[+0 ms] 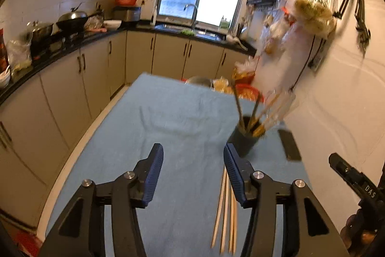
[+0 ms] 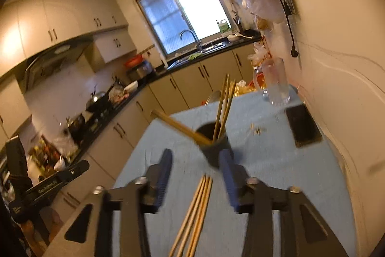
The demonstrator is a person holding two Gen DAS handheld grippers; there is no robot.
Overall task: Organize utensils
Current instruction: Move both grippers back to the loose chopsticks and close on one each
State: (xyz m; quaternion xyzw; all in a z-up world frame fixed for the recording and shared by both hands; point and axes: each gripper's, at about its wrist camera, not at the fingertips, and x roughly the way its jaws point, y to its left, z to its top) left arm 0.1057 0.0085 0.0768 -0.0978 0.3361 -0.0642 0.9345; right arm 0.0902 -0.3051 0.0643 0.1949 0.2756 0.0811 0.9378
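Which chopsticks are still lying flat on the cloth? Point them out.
The loose bundle on the blue cloth, just ahead of the right tongs. The others stand in the dark cup, one leaning far out left.

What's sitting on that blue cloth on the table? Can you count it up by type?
Loose chopsticks lying flat on the blue cloth: 4
Dark holder cup with chopsticks standing in it: 1
Clear glass: 1
Black phone: 1
Total: 7, not counting the blurred sticks in the cup.
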